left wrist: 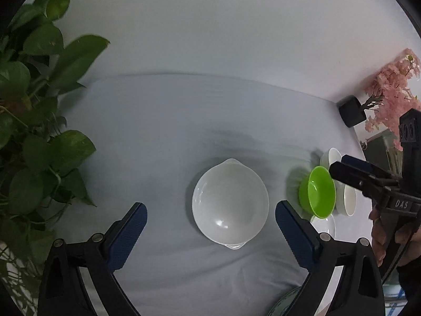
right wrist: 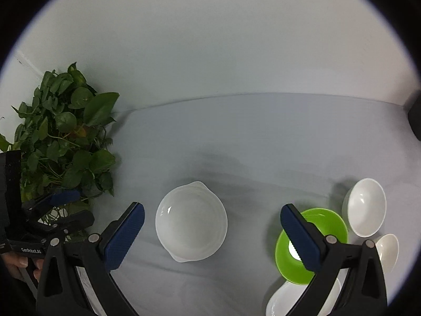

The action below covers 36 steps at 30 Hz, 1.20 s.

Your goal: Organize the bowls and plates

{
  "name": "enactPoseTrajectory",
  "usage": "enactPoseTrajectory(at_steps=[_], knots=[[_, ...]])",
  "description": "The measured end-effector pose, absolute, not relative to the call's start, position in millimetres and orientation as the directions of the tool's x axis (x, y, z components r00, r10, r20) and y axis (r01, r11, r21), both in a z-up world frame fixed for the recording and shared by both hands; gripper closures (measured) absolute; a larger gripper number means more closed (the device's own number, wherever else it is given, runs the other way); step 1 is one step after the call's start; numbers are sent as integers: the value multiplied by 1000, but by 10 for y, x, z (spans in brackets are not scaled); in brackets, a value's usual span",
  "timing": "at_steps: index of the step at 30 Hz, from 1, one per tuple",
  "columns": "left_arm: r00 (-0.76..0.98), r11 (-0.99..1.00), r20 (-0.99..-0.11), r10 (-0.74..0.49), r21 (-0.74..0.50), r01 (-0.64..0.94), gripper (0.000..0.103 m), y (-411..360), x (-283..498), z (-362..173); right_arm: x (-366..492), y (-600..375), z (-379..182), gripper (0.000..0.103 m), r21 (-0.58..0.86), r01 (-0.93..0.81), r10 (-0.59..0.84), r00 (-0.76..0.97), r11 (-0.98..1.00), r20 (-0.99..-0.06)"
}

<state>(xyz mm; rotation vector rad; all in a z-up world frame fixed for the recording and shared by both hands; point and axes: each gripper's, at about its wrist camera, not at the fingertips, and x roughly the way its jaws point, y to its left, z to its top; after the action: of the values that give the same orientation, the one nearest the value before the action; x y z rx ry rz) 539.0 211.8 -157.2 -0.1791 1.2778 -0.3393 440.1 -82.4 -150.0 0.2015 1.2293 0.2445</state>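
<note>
Low in the left wrist frame, the left gripper [left wrist: 210,226] hangs spread and empty around the white spouted bowl [left wrist: 230,202] — seemingly lined up to lift it; the right gripper [right wrist: 211,233], also apart, overhangs the green bowl [right wrist: 315,245] among 3 white ones.

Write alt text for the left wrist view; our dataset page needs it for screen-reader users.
The open left gripper hovers over a white spouted bowl on a grey cloth. To the right, the right gripper reaches above a green bowl among small white bowls; a leafy plant stands left.
</note>
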Motion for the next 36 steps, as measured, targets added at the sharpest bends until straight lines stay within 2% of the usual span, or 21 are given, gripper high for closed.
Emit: enactPoseTrajectory(at_steps=[5, 9, 17, 19, 26, 29, 30, 33, 34, 36], knots=[[184, 913, -895, -405, -385, 139, 12, 2178, 5658, -2220, 4379, -580, -2122, 1, 275, -86, 287, 213, 958, -934], [136, 900, -893, -430, -413, 137, 12, 2122, 5806, -2620, 4360, -467, -2307, 2, 223, -111, 243, 234, 968, -941], [92, 896, -894, -438, -426, 128, 15, 2035, 5914, -3103, 4430, -425, -2776, 4, 184, -75, 195, 167, 980, -966], [67, 887, -888, -455, -445, 122, 30, 2028, 5911, -3178, 4452, -450, -2854, 10, 186, -61, 193, 146, 981, -970], [49, 879, -880, -472, -467, 95, 46, 2121, 5902, -3301, 4445, -502, -2994, 29, 213, -26, 214, 78, 977, -974], [31, 886, -887, -460, -457, 84, 64, 2084, 5895, -3277, 4423, -526, -2978, 41, 194, -12, 195, 99, 981, -976], [16, 884, -886, -463, -460, 83, 74, 2076, 5894, -3291, 4412, -526, -2983, 47, 187, -10, 187, 103, 982, -977], [4, 887, -890, -456, -454, 90, 82, 2030, 5872, -3284, 4396, -581, -2961, 62, 156, 11, 154, 112, 988, -982], [-7, 885, -889, -457, -456, 91, 88, 2010, 5868, -3296, 4399, -603, -2959, 70, 149, 18, 146, 113, 989, -983], [-13, 894, -899, -438, -438, 96, 94, 2000, 5844, -3301, 4397, -681, -2947, 75, 152, 31, 148, 115, 988, -982]])
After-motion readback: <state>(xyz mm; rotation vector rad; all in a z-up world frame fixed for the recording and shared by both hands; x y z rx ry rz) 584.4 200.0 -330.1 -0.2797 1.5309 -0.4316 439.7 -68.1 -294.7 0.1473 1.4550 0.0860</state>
